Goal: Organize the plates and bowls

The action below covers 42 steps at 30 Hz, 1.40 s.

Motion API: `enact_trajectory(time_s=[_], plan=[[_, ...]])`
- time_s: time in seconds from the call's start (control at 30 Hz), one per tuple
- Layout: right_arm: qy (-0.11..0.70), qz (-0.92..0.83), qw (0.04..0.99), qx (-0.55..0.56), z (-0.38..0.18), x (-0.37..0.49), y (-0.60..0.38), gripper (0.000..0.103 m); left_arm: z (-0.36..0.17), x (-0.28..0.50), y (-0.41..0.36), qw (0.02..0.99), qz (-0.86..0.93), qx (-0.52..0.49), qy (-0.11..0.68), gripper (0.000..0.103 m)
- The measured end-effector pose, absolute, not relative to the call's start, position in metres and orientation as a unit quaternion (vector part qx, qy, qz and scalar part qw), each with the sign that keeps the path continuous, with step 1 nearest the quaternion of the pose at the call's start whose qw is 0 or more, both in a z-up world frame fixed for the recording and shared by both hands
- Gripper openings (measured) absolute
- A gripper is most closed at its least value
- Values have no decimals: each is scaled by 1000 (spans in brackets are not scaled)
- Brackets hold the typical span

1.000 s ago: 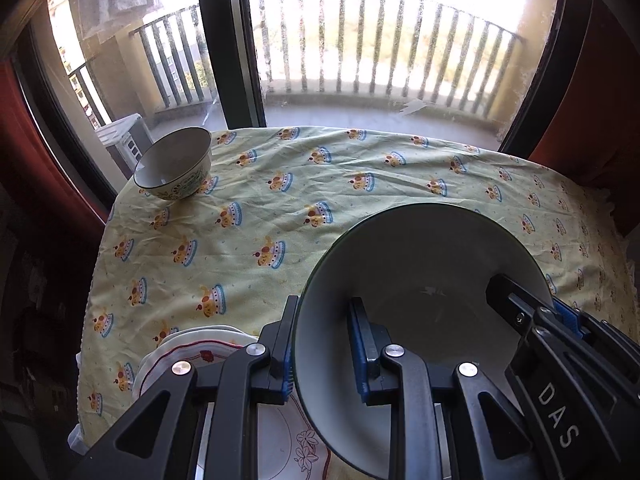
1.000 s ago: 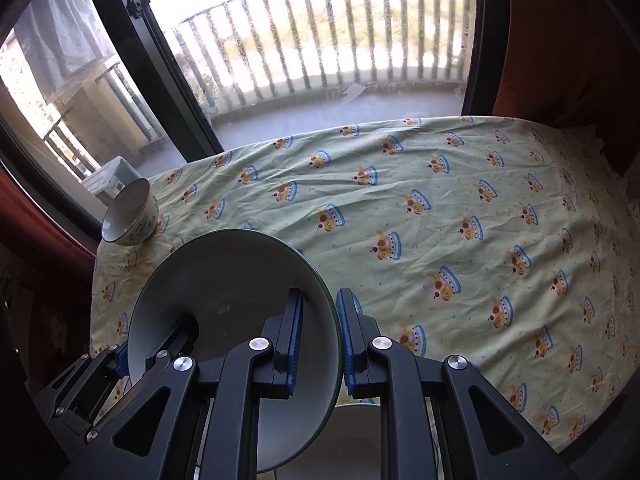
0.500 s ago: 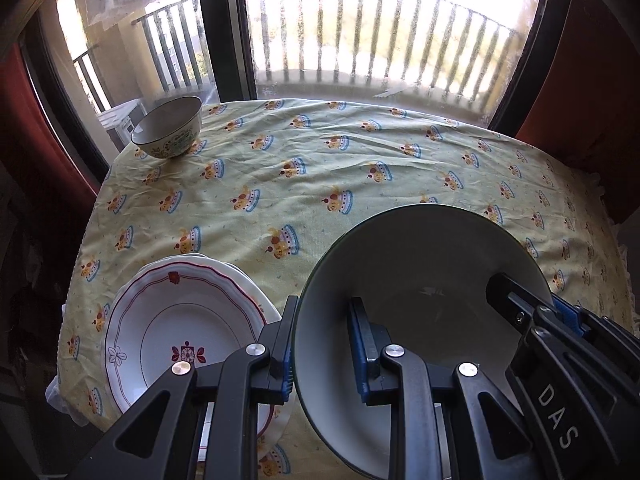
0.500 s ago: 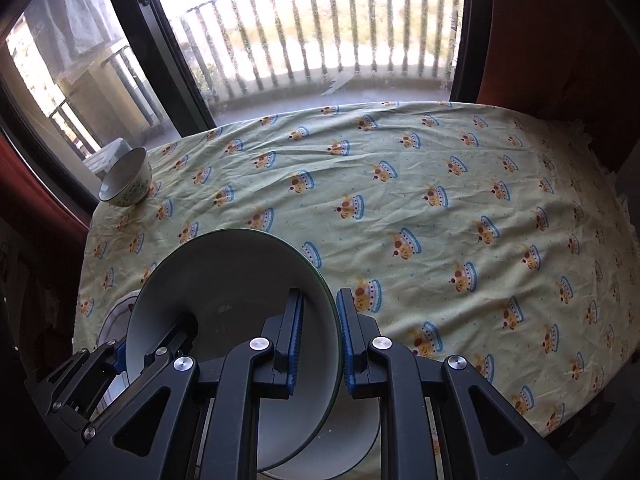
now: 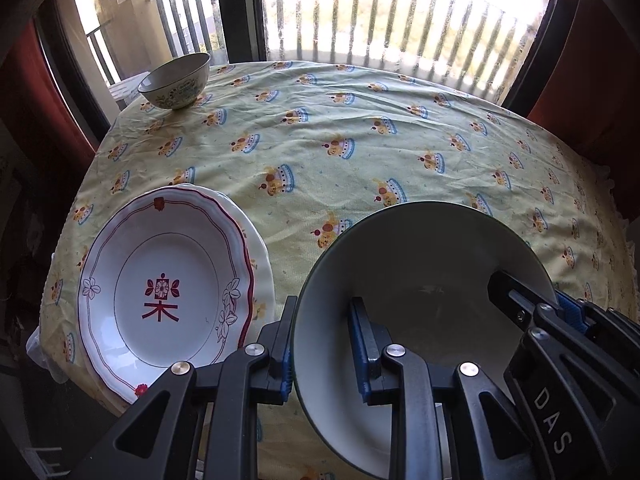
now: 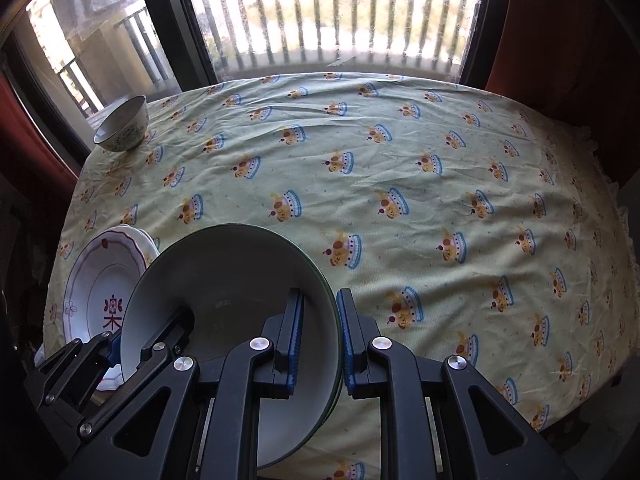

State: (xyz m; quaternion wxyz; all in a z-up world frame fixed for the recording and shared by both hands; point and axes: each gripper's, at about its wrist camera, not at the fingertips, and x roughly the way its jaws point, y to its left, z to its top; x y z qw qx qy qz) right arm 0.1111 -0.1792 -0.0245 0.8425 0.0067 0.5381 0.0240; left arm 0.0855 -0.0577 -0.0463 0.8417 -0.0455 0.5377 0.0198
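Observation:
A large pale bowl with a dark green rim [image 5: 420,264] hangs over the near part of the table, held at two sides. My left gripper [image 5: 322,316] is shut on its left rim, one finger inside and one outside. My right gripper [image 6: 320,308] is shut on its right rim, and it also shows at the bowl's far side as the right gripper [image 5: 560,312]. A white plate with a red border and a red mark [image 5: 164,292] tops a plate stack on the cloth just left of the bowl. A small patterned bowl [image 5: 176,80] stands at the far left corner.
The table [image 5: 360,140] wears a yellow cloth with crown prints and wrinkles. Behind it are a window with a dark frame [image 5: 240,8] and balcony railings. Red curtains [image 6: 560,40] hang at both sides. The cloth's right edge [image 6: 612,208] drops off with a frill.
Both grippers, still shut on the large bowl, have drawn back toward the table's near edge. The plate stack has come into full view at the left, and the small bowl looks farther away.

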Motion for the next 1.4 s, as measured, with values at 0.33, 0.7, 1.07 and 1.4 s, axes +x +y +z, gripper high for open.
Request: enact_trajectory(time_s=[0.33, 0.7, 1.07, 1.4], plan=[[551, 26, 834, -7, -45, 112, -177, 20, -66, 83, -59, 832, 32, -57, 550, 23], [525, 26, 851, -2, -49, 104, -181, 20, -69, 78, -61, 851, 33, -49, 522, 22], [467, 31, 883, 22, -51, 88, -183, 21, -73, 64, -60, 872, 43, -61, 484, 23], [463, 34, 886, 21, -51, 87, -182, 25, -78, 65, -58, 856, 30, -74, 510, 32]])
